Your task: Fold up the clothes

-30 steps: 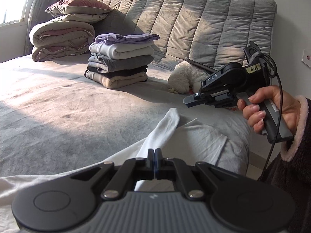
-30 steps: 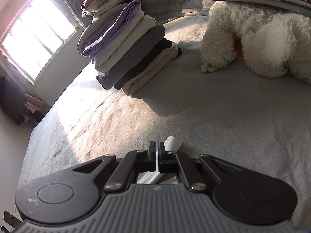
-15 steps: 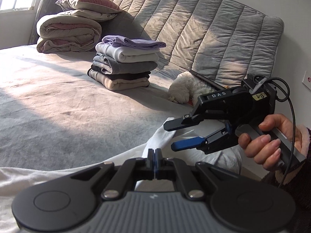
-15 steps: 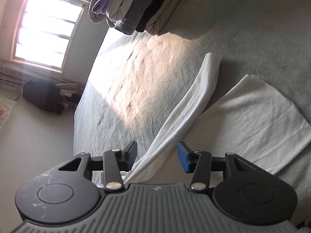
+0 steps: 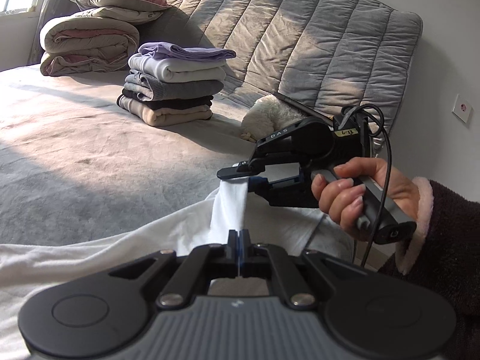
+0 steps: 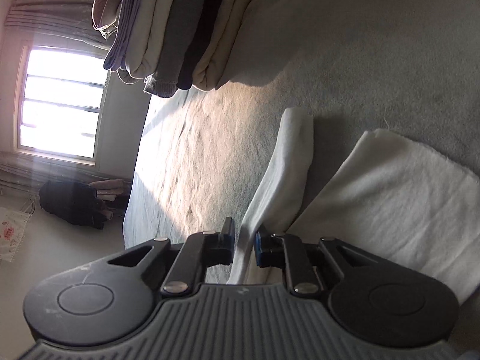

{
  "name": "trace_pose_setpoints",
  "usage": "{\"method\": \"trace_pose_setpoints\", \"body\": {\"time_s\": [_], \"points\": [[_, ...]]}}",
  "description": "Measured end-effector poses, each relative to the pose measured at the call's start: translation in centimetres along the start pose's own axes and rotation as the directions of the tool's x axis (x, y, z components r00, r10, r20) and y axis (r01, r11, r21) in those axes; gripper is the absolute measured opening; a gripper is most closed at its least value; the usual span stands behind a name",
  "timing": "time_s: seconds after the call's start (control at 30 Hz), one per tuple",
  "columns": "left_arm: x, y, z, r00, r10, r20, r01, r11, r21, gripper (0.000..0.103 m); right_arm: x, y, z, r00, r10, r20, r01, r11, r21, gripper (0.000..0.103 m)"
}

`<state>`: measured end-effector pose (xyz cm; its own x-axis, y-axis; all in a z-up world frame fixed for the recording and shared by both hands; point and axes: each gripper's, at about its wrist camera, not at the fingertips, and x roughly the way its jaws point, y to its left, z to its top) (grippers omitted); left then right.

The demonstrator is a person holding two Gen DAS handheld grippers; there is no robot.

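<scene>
A white garment (image 5: 90, 255) lies spread on the grey bed, with a long sleeve (image 6: 282, 162) running up from its body (image 6: 387, 186). My left gripper (image 5: 239, 237) is shut on the white fabric at the sleeve's base. My right gripper (image 6: 243, 244), rolled on its side, has its jaws close around the sleeve with a narrow gap left. In the left wrist view the right gripper (image 5: 240, 175) pinches the sleeve (image 5: 229, 207) and holds it lifted off the bed.
A stack of folded clothes (image 5: 174, 87) sits mid-bed, with rolled duvets and a pillow (image 5: 90, 39) behind. A white fluffy dog (image 5: 270, 117) lies by the grey quilted headboard (image 5: 300, 45). A window (image 6: 60, 105) and a dark bundle on the floor (image 6: 72, 207) show beyond the bed.
The right gripper was open beside the sleeve half a second ago; it has now closed around the sleeve and lifted it. The left gripper stayed shut on the fabric.
</scene>
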<state>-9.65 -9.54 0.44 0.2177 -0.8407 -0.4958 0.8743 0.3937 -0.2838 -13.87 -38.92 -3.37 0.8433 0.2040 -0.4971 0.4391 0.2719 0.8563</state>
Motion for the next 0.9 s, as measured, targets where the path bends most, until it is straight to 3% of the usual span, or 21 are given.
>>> {"method": "trace_pose_setpoints", "body": {"time_s": [0.27, 0.9], "points": [[0.1, -0.1, -0.7, 1.0, -0.005, -0.023, 0.005, 1.0, 0.006, 0.0, -2.6, -0.7, 1.2, 0.991, -0.002, 0.136, 0.003, 1.0, -0.009, 0.005], [-2.2, -0.1, 0.3, 0.998, -0.059, 0.033, 0.059, 0.998, -0.004, 0.0, -8.2, 5.8, 0.7, 0.966, 0.035, 0.256, 0.052, 0.945, -0.323, 0.003]]}}
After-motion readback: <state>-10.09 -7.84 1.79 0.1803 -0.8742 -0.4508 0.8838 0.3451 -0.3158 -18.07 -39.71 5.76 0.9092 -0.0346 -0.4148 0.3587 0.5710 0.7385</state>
